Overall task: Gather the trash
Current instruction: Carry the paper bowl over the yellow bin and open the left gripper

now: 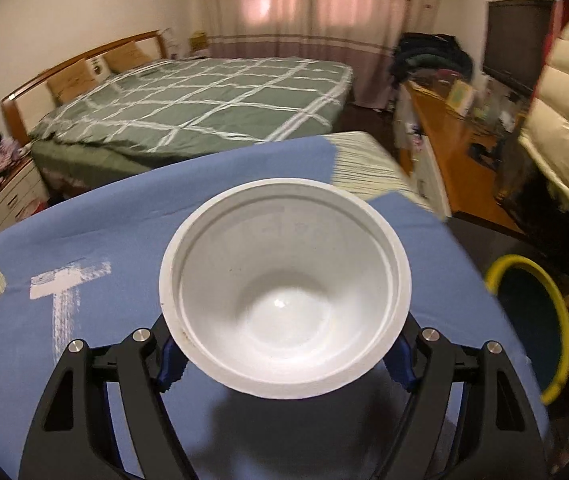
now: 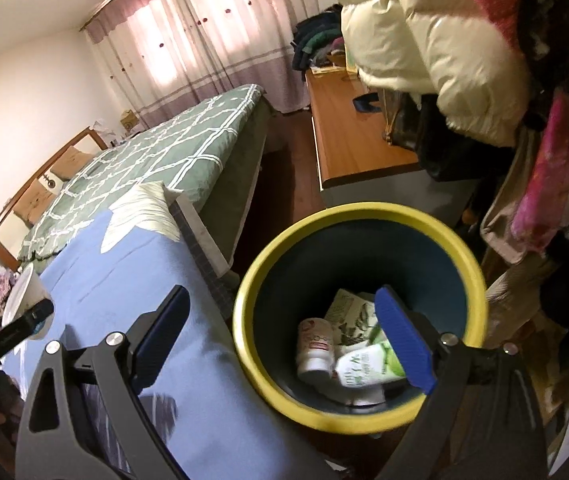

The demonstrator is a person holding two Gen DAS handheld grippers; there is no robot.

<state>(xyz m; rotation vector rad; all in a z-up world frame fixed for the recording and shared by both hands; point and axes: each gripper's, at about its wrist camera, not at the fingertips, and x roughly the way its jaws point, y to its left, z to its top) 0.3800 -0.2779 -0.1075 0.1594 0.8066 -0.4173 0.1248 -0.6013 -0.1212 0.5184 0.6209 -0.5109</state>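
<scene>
My left gripper (image 1: 284, 364) is shut on a white disposable bowl (image 1: 284, 284), holding it by its sides above the blue-covered table (image 1: 84, 240). The bowl is empty and also shows at the left edge of the right wrist view (image 2: 24, 300). My right gripper (image 2: 284, 328) is open and empty, hovering over the yellow-rimmed dark bin (image 2: 364, 216). The bin also shows at the right of the left wrist view (image 1: 532, 312). Inside the bin lie a white bottle (image 2: 314, 346), a green-and-white pouch (image 2: 368, 368) and a printed packet (image 2: 350, 308).
The bin stands on the floor just right of the table edge. A bed with a green checked cover (image 1: 204, 100) lies beyond the table. A wooden dresser (image 2: 348, 136) and hanging coats (image 2: 424, 40) crowd the right side. White tape marks (image 1: 64, 280) are on the cloth.
</scene>
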